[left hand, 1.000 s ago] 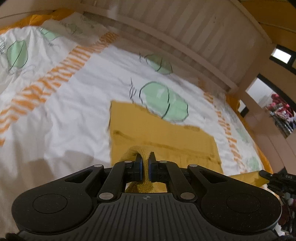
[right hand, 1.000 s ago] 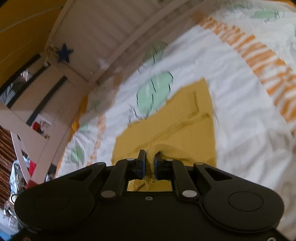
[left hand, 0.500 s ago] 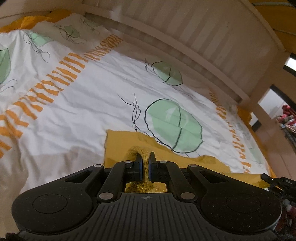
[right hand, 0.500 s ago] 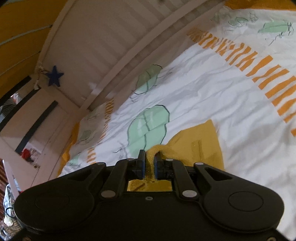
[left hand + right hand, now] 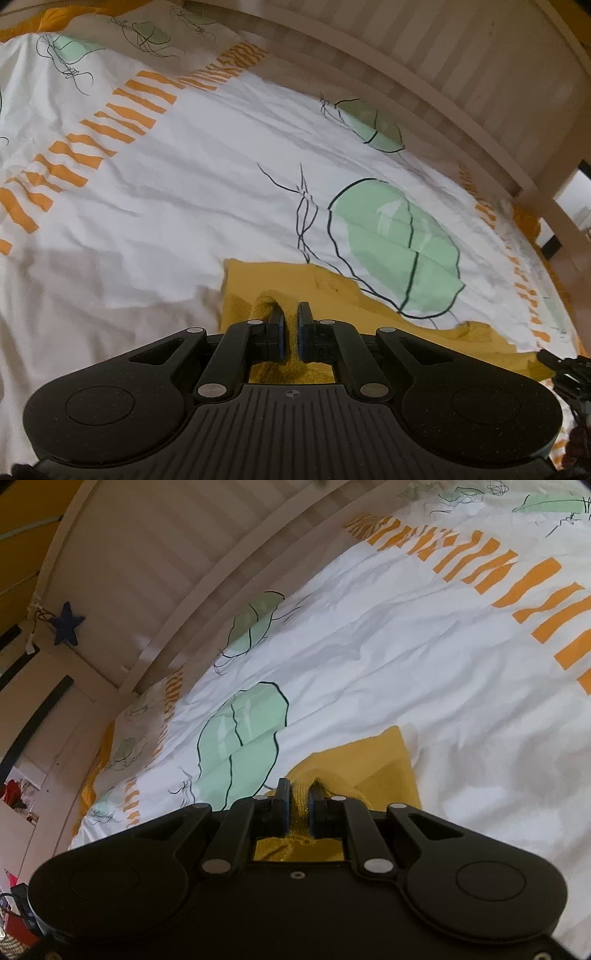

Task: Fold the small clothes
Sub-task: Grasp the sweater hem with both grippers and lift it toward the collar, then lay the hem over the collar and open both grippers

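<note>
A wide bed fills both views, covered by a white bedsheet (image 5: 184,206) printed with pale green leaf shapes, thin black scribbled lines and rows of orange dashes. Behind it runs a cream slatted bed rail (image 5: 424,55), curving across the top of each view; in the right wrist view a dark blue star (image 5: 66,624) hangs at the rail's end post.

On the sheet, close in front of both tools, lies a mustard-yellow garment (image 5: 332,295). Its far edge lies flat on the sheet, touching the lower rim of the largest green leaf (image 5: 391,243), while its near part rises into the grippers.

The left gripper (image 5: 290,325) is clamped on a bunched fold of the yellow cloth, its blue-lined jaws nearly together with the fabric pinched between them. The right gripper (image 5: 298,805) likewise pinches a ribbed strip of the same garment (image 5: 369,764), its jaws pressed against the cloth on both sides.
</note>
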Demonstrator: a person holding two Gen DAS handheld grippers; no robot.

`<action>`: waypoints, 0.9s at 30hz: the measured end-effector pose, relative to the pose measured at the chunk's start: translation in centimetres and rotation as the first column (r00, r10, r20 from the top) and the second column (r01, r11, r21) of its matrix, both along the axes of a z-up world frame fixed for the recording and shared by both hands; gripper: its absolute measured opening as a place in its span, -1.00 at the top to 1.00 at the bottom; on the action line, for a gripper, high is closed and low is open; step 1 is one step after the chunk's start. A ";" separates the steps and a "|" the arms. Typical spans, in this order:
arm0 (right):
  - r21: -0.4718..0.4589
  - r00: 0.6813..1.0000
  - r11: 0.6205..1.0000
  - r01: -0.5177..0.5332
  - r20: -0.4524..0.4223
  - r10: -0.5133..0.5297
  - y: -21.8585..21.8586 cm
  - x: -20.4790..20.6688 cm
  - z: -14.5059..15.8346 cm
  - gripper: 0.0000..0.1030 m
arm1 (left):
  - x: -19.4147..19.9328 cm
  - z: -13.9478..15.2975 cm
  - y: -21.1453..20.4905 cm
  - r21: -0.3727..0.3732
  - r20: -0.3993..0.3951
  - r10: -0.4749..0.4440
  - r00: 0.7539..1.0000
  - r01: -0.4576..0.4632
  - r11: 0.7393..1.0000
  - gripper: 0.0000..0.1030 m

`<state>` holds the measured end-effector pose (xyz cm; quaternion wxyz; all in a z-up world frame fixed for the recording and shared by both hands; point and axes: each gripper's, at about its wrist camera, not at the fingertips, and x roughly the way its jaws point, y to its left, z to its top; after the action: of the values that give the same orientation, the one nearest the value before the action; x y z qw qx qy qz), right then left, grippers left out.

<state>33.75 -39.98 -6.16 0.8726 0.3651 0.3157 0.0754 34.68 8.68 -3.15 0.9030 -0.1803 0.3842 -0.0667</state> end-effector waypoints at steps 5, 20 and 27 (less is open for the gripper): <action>-0.022 1.000 1.000 -0.007 0.006 0.007 0.1 0.5 -0.7 0.51 | 1.0 -0.3 -0.3 0.006 0.019 -0.014 1.000 0.014 1.000 0.85; -0.291 0.991 0.957 -0.022 0.120 0.059 2.3 -0.4 2.2 -0.48 | -0.9 1.6 -3.7 0.218 0.142 -0.108 0.984 0.075 0.973 0.15; -0.515 0.943 0.822 -0.243 0.075 0.325 7.8 -1.0 3.1 -0.48 | -2.9 -0.1 -8.6 0.297 0.008 -0.371 0.928 0.352 0.888 0.15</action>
<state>32.78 -32.19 -3.07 0.9381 0.0690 0.3045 0.1498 31.77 0.04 -3.29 0.9032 0.0310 0.3873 -0.1826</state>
